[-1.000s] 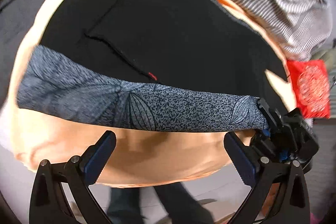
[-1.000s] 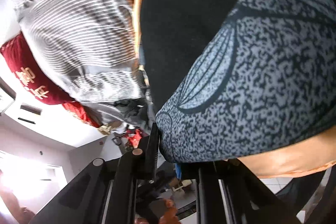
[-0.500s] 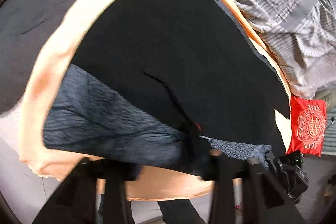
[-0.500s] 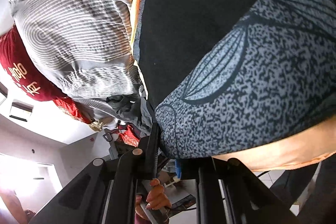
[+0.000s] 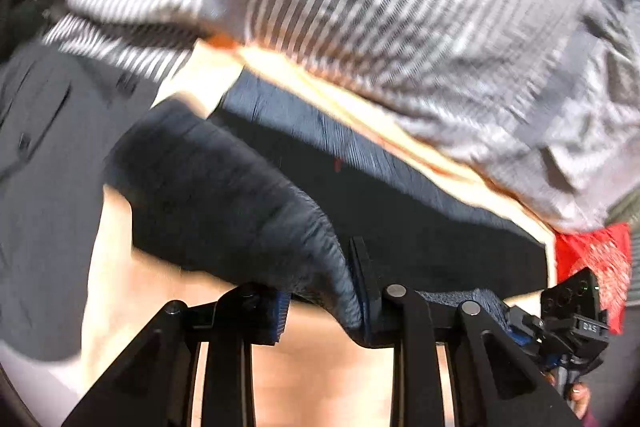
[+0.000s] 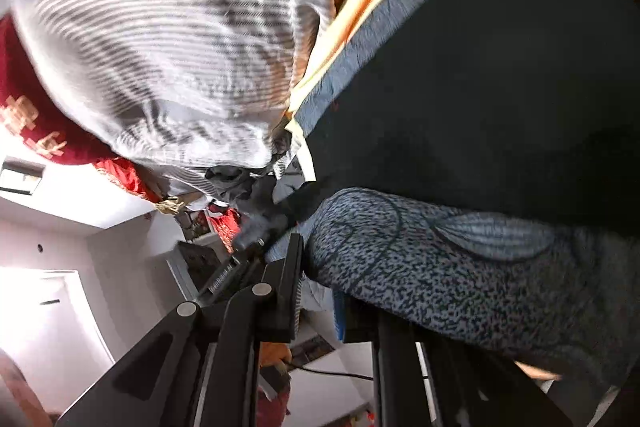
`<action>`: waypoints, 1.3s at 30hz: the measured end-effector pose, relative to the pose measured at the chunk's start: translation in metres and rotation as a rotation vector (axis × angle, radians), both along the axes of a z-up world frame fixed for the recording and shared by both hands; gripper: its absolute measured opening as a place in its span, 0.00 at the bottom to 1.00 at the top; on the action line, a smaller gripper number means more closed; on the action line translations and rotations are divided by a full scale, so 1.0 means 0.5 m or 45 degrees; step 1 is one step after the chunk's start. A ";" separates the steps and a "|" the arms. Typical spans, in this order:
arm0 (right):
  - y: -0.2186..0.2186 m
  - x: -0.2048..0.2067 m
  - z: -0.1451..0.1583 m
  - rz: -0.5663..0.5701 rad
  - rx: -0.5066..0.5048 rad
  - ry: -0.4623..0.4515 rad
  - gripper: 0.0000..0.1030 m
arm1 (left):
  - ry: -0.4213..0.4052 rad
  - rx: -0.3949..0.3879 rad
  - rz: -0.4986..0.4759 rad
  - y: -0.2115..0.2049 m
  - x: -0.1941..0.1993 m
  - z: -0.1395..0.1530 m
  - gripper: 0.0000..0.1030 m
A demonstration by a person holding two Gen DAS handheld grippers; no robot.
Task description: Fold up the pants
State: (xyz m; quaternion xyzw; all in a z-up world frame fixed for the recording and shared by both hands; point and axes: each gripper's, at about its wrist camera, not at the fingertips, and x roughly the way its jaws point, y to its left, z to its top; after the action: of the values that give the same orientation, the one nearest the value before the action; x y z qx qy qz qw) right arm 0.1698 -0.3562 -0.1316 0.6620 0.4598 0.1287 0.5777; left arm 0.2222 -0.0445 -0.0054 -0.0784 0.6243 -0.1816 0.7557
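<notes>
Both grippers (image 5: 320, 311) (image 6: 320, 303) clamped on pants (image 5: 420, 227) hem – lifted.

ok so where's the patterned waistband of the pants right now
In the left wrist view the patterned waistband is lifted at bottom centre, pinched in the left hand-held gripper, above the orange sheet; the striped bedding lies beyond.

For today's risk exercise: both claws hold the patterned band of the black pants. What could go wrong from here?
1. The left claw pinches only a bunched edge of the patterned band; it may slip out mid-fold.
2. The band sags between it and the right claw, so the fold could land crooked.
3. The striped bedding lies close behind the pants and could get caught.
</notes>
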 end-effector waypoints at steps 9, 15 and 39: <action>-0.100 0.222 -0.157 0.102 0.013 0.158 0.17 | -0.041 0.256 0.085 -0.108 0.159 -0.122 0.45; -0.106 0.291 -0.203 0.231 -0.018 0.173 0.41 | -0.184 0.412 0.106 -0.097 0.170 -0.090 0.55; -0.099 0.076 0.073 0.302 -0.744 -0.044 0.76 | -0.173 0.603 -0.358 -0.275 -0.119 -0.078 0.57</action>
State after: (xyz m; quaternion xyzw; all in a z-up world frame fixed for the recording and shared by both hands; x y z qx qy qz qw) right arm 0.2079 -0.4058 -0.0950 0.4074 0.5413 0.0688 0.7323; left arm 0.1625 -0.1819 -0.0442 0.2003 0.6021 -0.1386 0.7604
